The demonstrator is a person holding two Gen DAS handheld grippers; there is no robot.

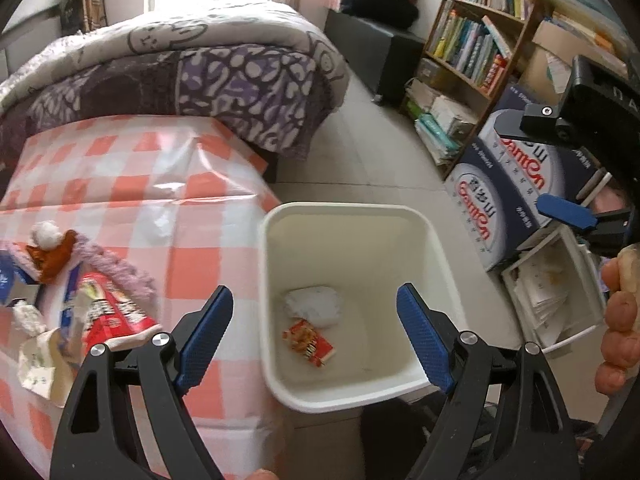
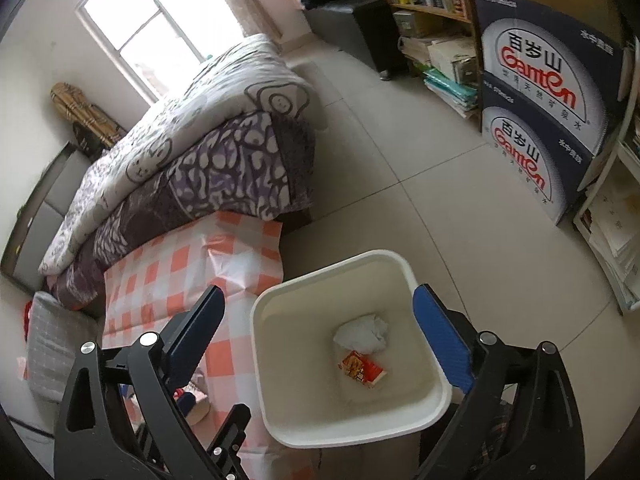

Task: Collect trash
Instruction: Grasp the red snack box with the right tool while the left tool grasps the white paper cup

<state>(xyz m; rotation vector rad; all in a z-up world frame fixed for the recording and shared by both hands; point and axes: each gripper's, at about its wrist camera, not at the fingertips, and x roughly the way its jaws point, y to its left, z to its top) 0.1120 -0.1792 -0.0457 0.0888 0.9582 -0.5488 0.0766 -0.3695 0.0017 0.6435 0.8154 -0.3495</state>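
Left wrist view, from left to right: a table under a pink-and-white checked cloth (image 1: 132, 184) carries a heap of litter at its left edge, namely a white cotton ball (image 1: 47, 233) on a brown scrap, a purple knitted strip (image 1: 116, 266), a red-and-white snack wrapper (image 1: 114, 312) and a pale crumpled paper bag (image 1: 42, 364). Behind the table lies a bed with a purple patterned quilt (image 1: 224, 80). The left gripper (image 1: 316, 334) hangs over the white waste bin (image 1: 352, 396), which stands on the tiled floor against the table's edge; its blue pads are spread wide with nothing between them. At the bottom of the bin lie a crumpled white tissue (image 1: 314, 306) and a small red packet (image 1: 308, 342), touching each other. Further right stand a bookshelf (image 1: 476, 36), stacked Ganten water cartons (image 1: 516, 184) and, at the frame's edge, one blue pad of the other tool with a person's fingers (image 1: 618, 316) around a handle.

Right wrist view: the bed and the checked cloth sit at left, then the right gripper (image 2: 318, 338), jaws likewise spread wide and empty, poised above the same bin (image 2: 352, 428), where the tissue (image 2: 362, 334) and the packet (image 2: 362, 370) rest on its floor. The cartons (image 2: 540, 92) stand at right.
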